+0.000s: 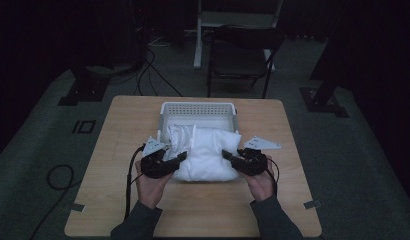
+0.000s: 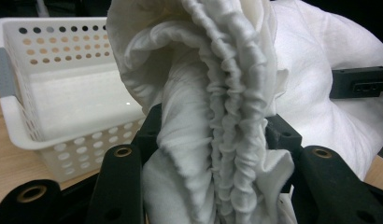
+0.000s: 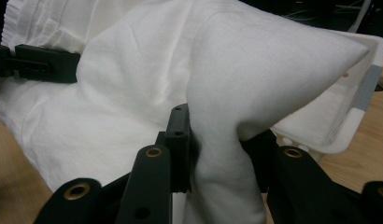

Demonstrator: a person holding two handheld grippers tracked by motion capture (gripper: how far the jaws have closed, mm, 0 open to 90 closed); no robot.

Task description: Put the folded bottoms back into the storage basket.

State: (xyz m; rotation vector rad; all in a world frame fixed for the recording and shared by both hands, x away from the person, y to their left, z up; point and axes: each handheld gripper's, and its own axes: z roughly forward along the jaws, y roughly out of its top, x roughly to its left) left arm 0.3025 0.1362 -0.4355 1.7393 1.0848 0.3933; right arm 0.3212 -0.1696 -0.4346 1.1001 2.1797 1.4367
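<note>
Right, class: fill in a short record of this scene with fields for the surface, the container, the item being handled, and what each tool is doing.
Surface: light wooden table
Container: white perforated plastic basket, at the table's far side
Item: white bunched fabric bundle, lying partly over the basket's near rim
Left tool: shut on the bundle's gathered, ruffled edge
Right tool: shut on a smooth fold of the bundle

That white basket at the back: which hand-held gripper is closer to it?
Left, narrowly. The left hand-held gripper pinches the white cloth's gathered edge just in front of the white basket. The right hand-held gripper grips the cloth's other side, slightly farther out.
</note>
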